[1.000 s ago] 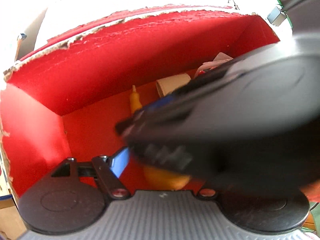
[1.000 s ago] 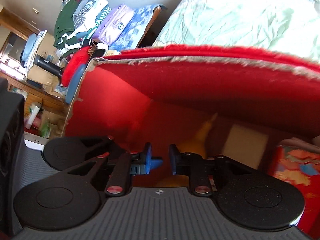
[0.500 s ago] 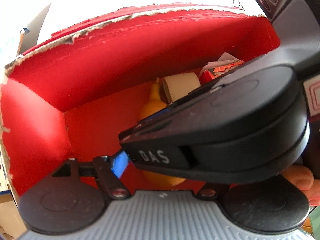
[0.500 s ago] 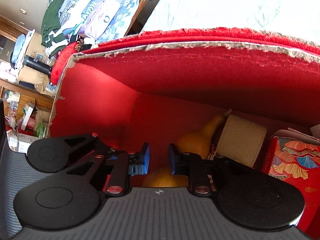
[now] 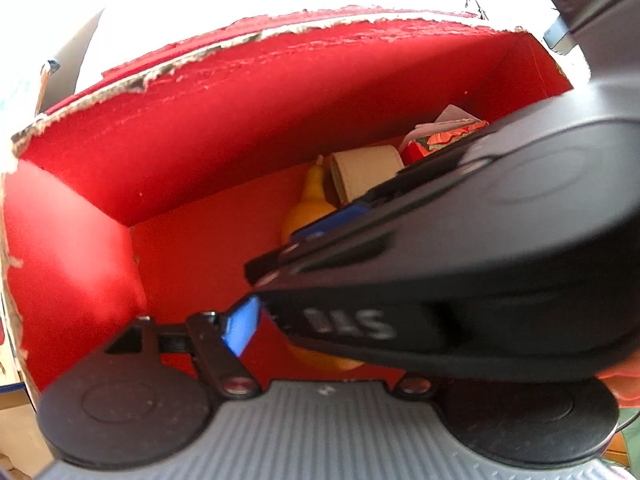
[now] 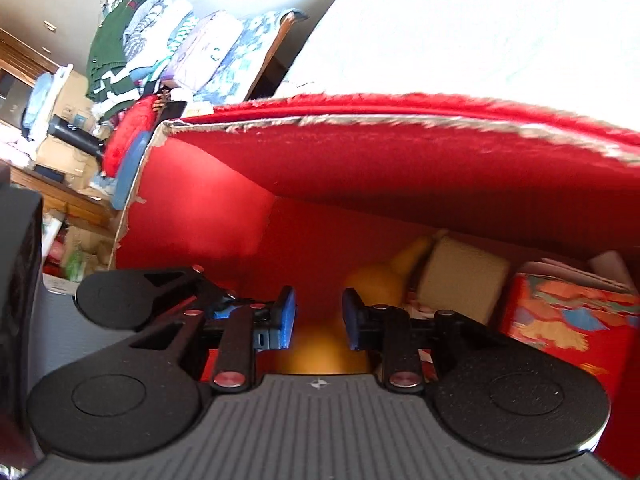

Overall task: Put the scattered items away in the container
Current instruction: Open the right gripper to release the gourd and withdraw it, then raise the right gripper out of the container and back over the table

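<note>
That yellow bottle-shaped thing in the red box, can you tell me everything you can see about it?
The yellow gourd looks smooth and shiny, with a fat round bottom, a smaller bulge above it and a thin neck ending in a little tip. It lies on the floor of the red box, neck pointing toward the back wall. A tan roll sits right beside its neck. The right gripper hovers over its fat end with jaws apart, not squeezing it.

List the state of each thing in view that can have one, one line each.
red box: open at the top, rim torn.
yellow gourd: lying on the box floor, free.
beige roll: in the box beside the gourd.
patterned red packet: in the box, right of the roll.
right tool: has just been opening; pads apart over the gourd, nothing gripped.
left tool: open; one pad hidden behind the right tool.
</note>
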